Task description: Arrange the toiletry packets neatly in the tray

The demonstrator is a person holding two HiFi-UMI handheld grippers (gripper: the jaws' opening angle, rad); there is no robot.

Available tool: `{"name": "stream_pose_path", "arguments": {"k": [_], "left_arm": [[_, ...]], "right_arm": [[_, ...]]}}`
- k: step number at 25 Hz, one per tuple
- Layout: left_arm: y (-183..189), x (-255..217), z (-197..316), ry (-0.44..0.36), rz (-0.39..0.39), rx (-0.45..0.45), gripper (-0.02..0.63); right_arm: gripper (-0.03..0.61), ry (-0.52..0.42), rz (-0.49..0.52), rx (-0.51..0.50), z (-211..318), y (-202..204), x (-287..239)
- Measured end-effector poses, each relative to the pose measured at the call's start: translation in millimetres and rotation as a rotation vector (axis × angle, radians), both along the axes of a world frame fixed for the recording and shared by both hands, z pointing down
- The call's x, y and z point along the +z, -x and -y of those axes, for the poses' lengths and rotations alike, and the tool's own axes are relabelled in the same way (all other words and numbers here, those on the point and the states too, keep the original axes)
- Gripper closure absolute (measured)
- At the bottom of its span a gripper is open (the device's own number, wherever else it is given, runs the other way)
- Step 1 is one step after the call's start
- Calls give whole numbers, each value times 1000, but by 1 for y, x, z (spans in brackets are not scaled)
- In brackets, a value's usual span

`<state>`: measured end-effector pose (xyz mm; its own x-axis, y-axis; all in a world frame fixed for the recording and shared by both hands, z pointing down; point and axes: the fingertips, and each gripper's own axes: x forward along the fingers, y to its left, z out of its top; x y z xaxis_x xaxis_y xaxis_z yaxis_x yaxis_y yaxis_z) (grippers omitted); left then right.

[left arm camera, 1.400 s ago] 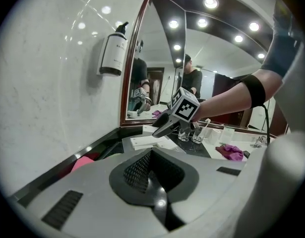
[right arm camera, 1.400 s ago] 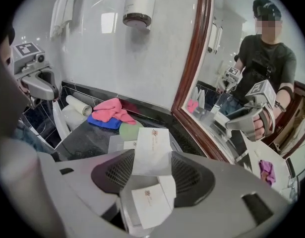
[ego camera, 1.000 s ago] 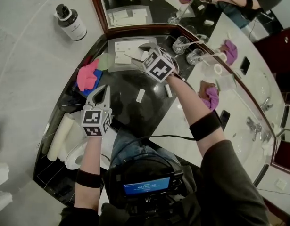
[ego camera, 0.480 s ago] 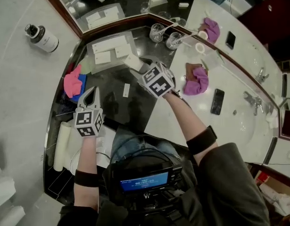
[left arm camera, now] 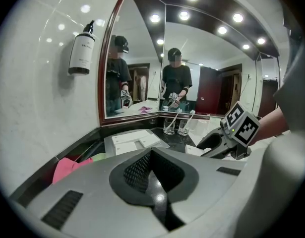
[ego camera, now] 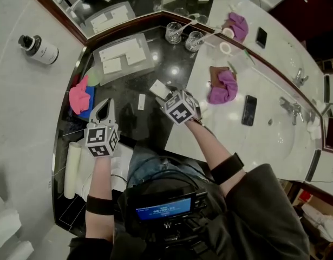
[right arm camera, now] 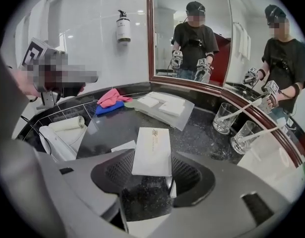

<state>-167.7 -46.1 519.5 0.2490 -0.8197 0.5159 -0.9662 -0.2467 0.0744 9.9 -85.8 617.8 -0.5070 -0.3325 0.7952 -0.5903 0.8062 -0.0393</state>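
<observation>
Nothing reads clearly: print on the white packet [right arm camera: 152, 152], the wall bottle [right arm camera: 123, 28] and the blue screen [ego camera: 158, 209] is too small.

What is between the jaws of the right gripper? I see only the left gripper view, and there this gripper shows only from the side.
Observer: The right gripper view shows the right gripper closed on a flat white packet, with one jaw on each long edge.
Operator: Does any packet lie outside the tray?
Observer: Yes. The head view shows one small white packet lying on the black counter, apart from the tray.
Operator: What lies further to the right?
Observer: In the head view a dark phone lies on the white counter, beside a purple cloth.
</observation>
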Motion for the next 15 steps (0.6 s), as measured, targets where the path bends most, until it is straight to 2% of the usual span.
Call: {"name": "stream_pose_path", "arguments": {"k": [8, 15], "left_arm": [[6, 6, -3, 17, -1, -8, 613], [15, 11, -3, 30, -4, -22, 613]], "right_arm": [[314, 93, -49, 8, -11, 0, 49], [304, 88, -77, -13, -10, 4, 64]]}}
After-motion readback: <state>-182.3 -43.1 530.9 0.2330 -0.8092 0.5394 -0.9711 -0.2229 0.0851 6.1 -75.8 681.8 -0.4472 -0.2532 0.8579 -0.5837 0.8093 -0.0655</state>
